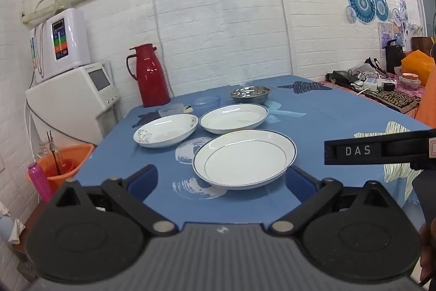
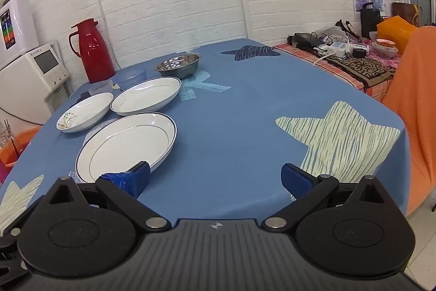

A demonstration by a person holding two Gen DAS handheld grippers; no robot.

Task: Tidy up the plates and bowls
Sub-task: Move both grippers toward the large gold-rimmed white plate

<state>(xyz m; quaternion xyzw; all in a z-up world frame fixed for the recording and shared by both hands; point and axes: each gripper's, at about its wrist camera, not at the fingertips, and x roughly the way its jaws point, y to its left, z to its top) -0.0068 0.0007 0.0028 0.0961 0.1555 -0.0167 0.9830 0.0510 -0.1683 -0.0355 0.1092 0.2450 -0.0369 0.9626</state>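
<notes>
table with blue cloth [image 1: 327, 111], starfish prints on it. three white plates grouped on the left half of the cloth, none stacked. nearest: large blue-rimmed plate [image 1: 244, 157], flat on the cloth close to the near edge. behind it, gold-lined plate [image 1: 233, 117]; to that one's left, floral plate [image 1: 165, 129]. the two rear plates nearly touching at the rims; cannot tell for sure whether they make contact. steel bowl [image 1: 250, 94] further back, upright, just beyond the gold-lined plate. clear plastic bowl [image 1: 205, 101] and small clear container [image 1: 170, 109] beside it, toward the red thermos [image 1: 148, 75] at the far left corner.

left gripper [image 1: 222, 183]: jaws spread wide, nothing between them, held above the near table edge, lined up with the blue-rimmed plate. left wrist view only: rim overlapping the right finger [image 1: 298, 183], contact not clear.

right gripper [image 2: 215, 179]: jaws spread wide, empty, over bare cloth to the right of the plates. left finger [image 2: 130, 177] showing in front of the blue-rimmed plate's near rim; touching or not, cannot tell.

orange bucket [image 1: 68, 160] on the floor at the left.
</notes>
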